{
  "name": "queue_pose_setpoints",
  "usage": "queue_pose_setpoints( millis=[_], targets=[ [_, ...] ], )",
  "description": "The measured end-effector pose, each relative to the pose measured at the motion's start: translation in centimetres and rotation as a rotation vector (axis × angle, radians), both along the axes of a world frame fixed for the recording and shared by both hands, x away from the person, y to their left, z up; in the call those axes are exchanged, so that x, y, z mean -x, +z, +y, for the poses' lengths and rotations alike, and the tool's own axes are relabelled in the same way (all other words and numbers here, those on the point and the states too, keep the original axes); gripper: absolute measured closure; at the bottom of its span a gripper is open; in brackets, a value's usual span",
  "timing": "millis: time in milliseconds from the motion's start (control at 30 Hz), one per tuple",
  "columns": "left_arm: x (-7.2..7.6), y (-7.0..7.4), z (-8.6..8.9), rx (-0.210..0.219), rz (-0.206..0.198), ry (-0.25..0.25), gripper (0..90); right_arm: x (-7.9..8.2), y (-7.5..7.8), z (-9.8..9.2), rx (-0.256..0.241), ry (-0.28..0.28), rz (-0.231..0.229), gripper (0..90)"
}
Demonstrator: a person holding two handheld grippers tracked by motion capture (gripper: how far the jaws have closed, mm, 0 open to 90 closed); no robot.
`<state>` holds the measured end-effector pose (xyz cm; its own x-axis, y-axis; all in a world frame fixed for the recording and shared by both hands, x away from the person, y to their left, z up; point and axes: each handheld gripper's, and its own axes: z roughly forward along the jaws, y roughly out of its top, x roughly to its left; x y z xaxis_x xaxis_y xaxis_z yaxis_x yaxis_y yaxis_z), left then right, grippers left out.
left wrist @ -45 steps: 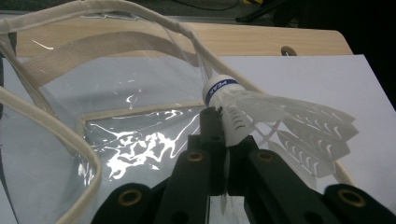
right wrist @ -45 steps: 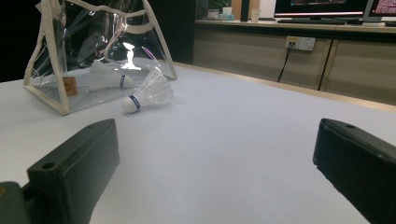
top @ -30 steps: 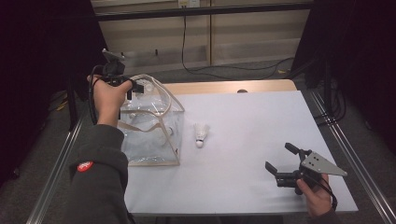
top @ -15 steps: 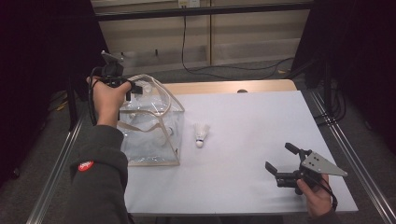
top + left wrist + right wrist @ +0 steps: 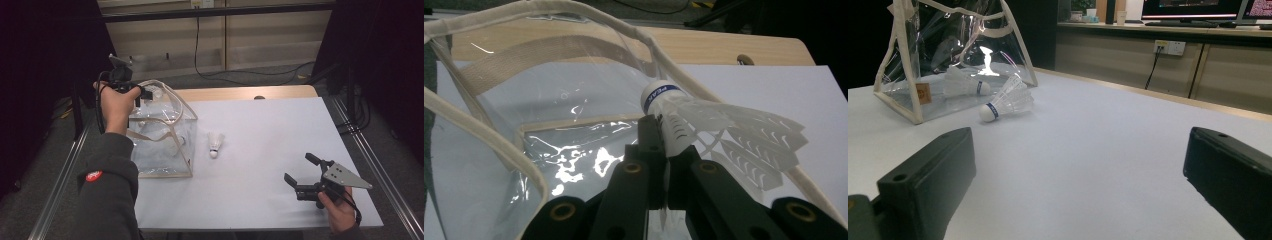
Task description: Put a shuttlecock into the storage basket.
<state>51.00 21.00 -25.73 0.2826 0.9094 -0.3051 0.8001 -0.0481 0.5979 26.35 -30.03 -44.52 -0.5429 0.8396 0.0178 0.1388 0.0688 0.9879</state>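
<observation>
Shuttlecock held [image 5: 674,122]: it sits above the open top of the clear bag [image 5: 160,145], pinched near its cork end.
Which way it points: in the left gripper view its round cork end with the blue band points up and left, and its long feather skirt fans down and right.
Left gripper [image 5: 142,93]: clamped tight on this shuttlecock, over the bag.
Right gripper [image 5: 301,172]: jaws spread wide, nothing in them, far right of the bag.
Other shuttlecock [image 5: 215,144]: lies on the white table [image 5: 270,130] just right of the bag.
Shuttlecock inside [image 5: 962,84]: lies flat in the bag.
</observation>
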Motion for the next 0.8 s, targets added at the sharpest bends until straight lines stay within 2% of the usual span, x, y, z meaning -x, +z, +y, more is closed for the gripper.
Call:
queue_pose_setpoints(
  millis=[67,800],
  targets=[
    [0.0,0.0,0.1,-0.013,0.0,0.001,89.5,0.0,0.0,0.0,-0.002,0.0,0.0,0.3],
    [-0.5,-1.4,0.6,-0.021,0.015,0.015,89.0,0.0,-0.1,0.0,-0.002,0.003,0.004,0.3]
  ],
)
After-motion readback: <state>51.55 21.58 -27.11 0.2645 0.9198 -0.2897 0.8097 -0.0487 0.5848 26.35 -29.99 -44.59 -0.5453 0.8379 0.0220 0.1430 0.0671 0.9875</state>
